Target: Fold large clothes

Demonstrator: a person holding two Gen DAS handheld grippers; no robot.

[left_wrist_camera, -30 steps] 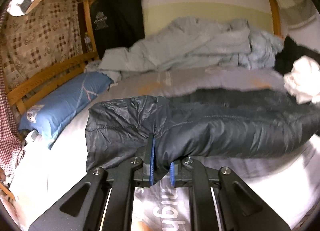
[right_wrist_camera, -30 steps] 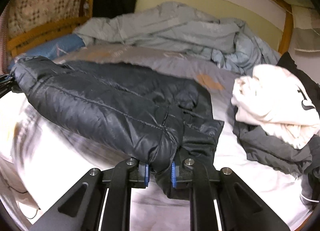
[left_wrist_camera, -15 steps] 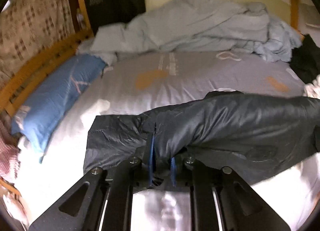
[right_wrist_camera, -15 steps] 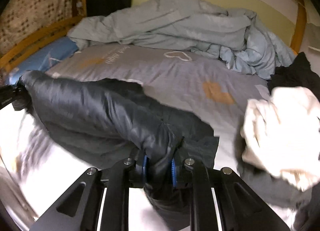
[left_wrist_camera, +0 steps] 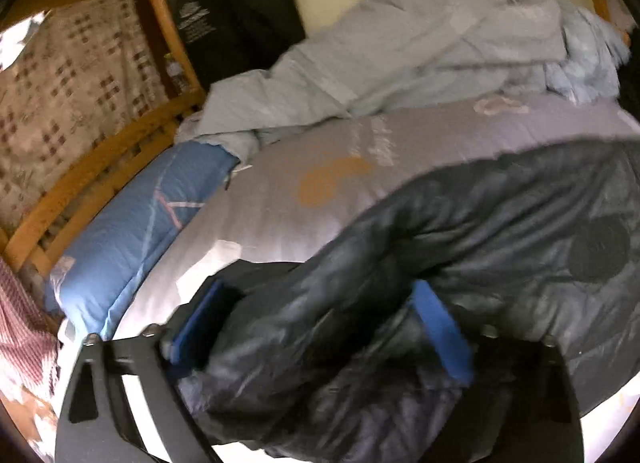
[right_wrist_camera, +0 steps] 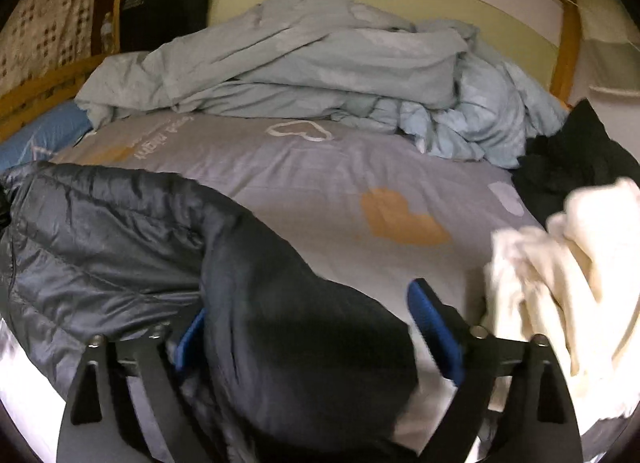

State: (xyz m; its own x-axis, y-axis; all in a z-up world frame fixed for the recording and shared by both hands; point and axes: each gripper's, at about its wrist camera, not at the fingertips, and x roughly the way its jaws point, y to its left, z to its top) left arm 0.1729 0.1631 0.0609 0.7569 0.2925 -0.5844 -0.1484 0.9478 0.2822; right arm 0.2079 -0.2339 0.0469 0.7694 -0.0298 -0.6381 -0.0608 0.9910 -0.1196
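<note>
On the grey bedsheet (left_wrist_camera: pixel 312 167), in the left wrist view, the dark puffer jacket (left_wrist_camera: pixel 460 263) lies across the near part of the bed, stretching from the lower middle of the picture up to the right edge. The left gripper (left_wrist_camera: pixel 320 323) has just been opening and its jaws now stand wide apart. A thick fold of the jacket sits between the two blue pads (left_wrist_camera: pixel 440 327), bulging over the space between them. The fabric brushes the pads, but they no longer press it. Left of the sheet a blue pillow (left_wrist_camera: pixel 140 231) lies along the wooden bed rail (left_wrist_camera: pixel 100 167). At the far end of the sheet a pale blue duvet (left_wrist_camera: pixel 420 47) is bunched in a heap. The picture is blurred.

Over the same sheet (right_wrist_camera: pixel 320 183), in the right wrist view, the jacket (right_wrist_camera: pixel 120 243) runs from the left edge down to the bottom centre. The right gripper (right_wrist_camera: pixel 316 331) has likewise just been opening and is spread wide. The jacket's end fills the left part of the gap and lies against the left pad (right_wrist_camera: pixel 188 339), while the right pad stands clear of it over bare sheet. Just right of the gripper lies a crumpled cream garment (right_wrist_camera: pixel 568 283), with a black garment (right_wrist_camera: pixel 572 159) beyond it. The duvet (right_wrist_camera: pixel 300 67) is piled along the sheet's far edge.
</note>
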